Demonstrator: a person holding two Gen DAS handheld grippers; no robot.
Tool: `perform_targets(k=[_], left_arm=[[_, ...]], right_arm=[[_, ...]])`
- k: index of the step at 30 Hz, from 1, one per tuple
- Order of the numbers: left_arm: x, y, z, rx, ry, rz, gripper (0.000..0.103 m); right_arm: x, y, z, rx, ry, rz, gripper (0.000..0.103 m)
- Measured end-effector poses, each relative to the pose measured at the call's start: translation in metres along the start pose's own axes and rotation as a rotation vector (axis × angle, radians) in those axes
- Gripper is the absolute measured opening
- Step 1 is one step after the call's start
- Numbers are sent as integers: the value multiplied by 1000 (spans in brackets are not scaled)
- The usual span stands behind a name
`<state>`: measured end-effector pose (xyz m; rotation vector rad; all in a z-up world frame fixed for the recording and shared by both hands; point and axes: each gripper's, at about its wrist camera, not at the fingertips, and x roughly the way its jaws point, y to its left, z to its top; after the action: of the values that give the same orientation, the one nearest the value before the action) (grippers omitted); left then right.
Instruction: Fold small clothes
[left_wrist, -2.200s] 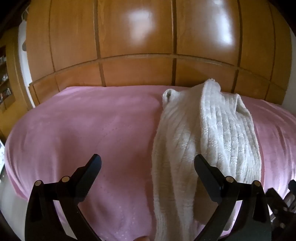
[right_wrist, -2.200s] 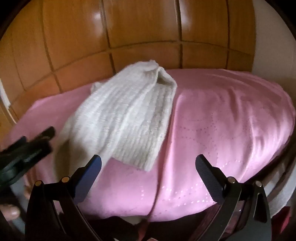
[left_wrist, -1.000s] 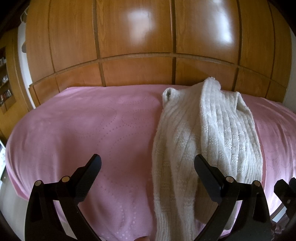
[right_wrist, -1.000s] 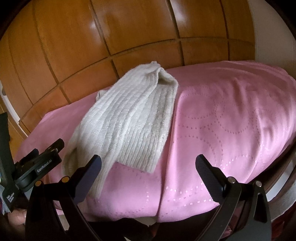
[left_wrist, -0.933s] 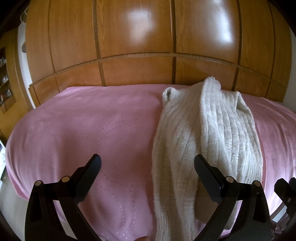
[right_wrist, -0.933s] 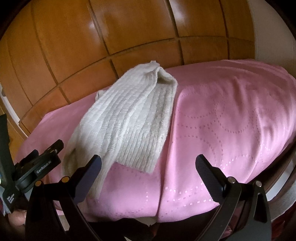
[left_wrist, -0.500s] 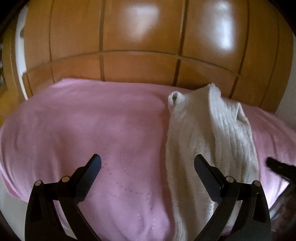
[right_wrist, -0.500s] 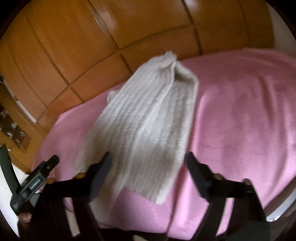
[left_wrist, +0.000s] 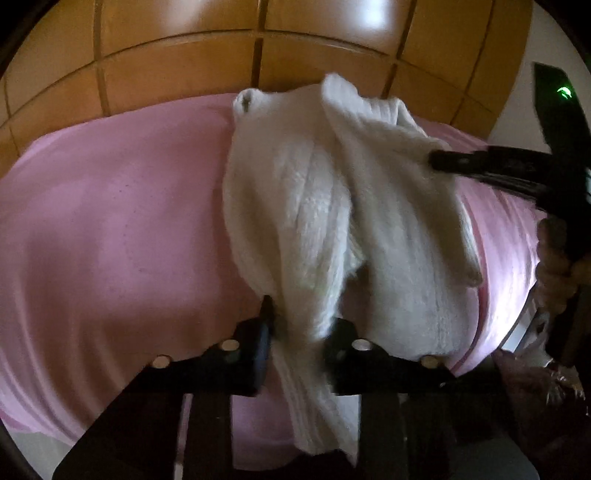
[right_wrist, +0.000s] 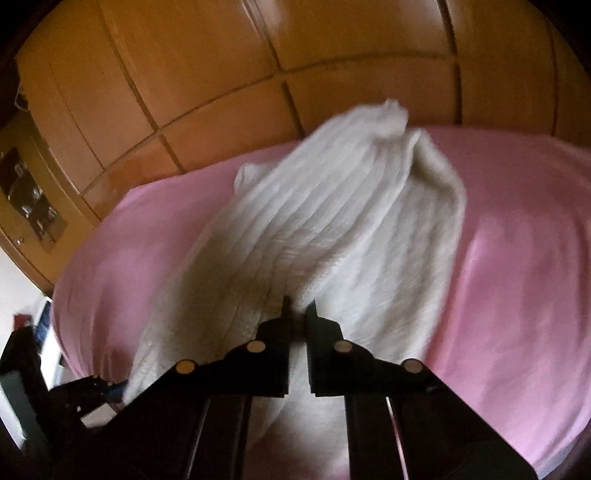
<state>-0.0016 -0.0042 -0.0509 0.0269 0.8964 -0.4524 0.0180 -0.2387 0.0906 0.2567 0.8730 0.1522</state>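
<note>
Both grippers have just clamped down on the white knit sweater (left_wrist: 317, 206) lying on the pink bed (left_wrist: 110, 229). Left gripper (left_wrist: 301, 325) jaws pinch its near edge, right gripper (right_wrist: 298, 314) jaws squeeze a fold.

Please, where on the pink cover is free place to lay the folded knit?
The pink cover is bare between the white knit and the wooden panels. It is crowded by the right gripper and left gripper.

One cream ribbed knitted garment (left_wrist: 388, 206) lies on one pink bedspread (left_wrist: 110, 221); two black tongs, left tongs (left_wrist: 299, 325) and right tongs (right_wrist: 298, 314); possibly one hand (left_wrist: 557, 258).
</note>
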Motion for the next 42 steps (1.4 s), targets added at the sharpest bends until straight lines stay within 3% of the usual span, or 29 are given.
perform_targets(k=[3,6,11,16,19,20,21,23,24,26,27,28,32,37,39,42], left_arm=[[-23,24,15,-55,-21,-39,11],[-34,54,41,-117,-86,-24,11],[-53,111,97,-237,-201,41,8],[-56,166,165,-301,-258,187,6],[-53,195,205,-333,-263,314,6],[-50,202,219,-335,-262,390,6],[-47,210,227,-351,-251,424,6],[-37,220,239,-384,-217,456,6],[-34,221,240,-396,-208,476,10],[-34,220,232,-406,-206,477,42],[-38,218,225,-410,-219,458,70],[-41,215,219,-418,-241,435,75],[-34,201,176,-438,-176,211,75],[-30,145,114,-455,-74,-128,74],[-34,122,93,-450,-40,-252,74],[-41,89,63,-454,-9,-407,74]], right_arm=[[-29,-29,16,-27,-83,-113,5],[-47,-69,35,-18,-149,-277,5],[-47,-149,69,56,-170,-518,5],[-33,-223,107,177,-152,-706,5],[-30,-255,123,239,-140,-748,5],[-30,-260,126,253,-136,-743,6],[-26,-267,131,265,-129,-735,9],[-29,-267,132,268,-157,-736,38],[-32,-261,131,267,-180,-722,54],[-37,-250,129,252,-204,-681,55],[-40,-242,125,238,-200,-646,55],[-42,-231,117,221,-187,-591,55],[-43,-182,78,202,-103,-305,54],[-28,-117,11,258,73,78,38],[-20,-100,-12,298,134,179,37],[-6,-81,-35,308,199,213,37]])
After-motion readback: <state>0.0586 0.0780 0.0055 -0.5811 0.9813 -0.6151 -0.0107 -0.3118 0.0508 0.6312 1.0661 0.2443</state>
